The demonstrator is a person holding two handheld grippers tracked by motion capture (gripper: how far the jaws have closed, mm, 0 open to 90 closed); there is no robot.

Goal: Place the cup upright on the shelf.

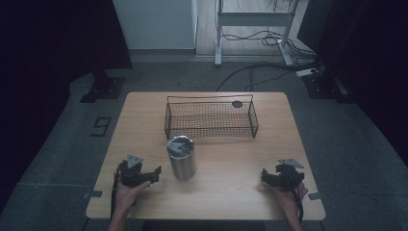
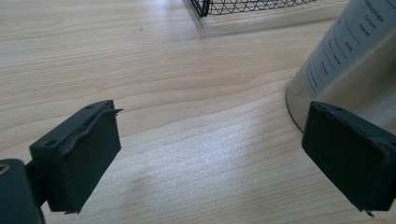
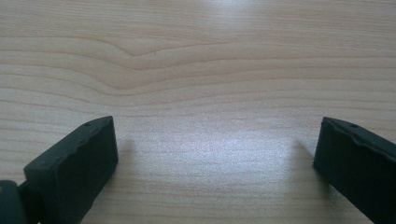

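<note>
Nearest me, the wooden table [image 1: 226, 187] carries a wire basket [image 1: 210, 118] toward its far side, with a steel tumbler [image 1: 181, 157] standing upright just in front of the basket's left end. Left gripper [image 1: 155, 174] rests near the tumbler's left, jaws spread wide and holding nothing. Right gripper [image 1: 266, 176] sits well apart at the near right, spread too, with what may be a dark disc [image 1: 236, 104] beyond the basket.
</note>
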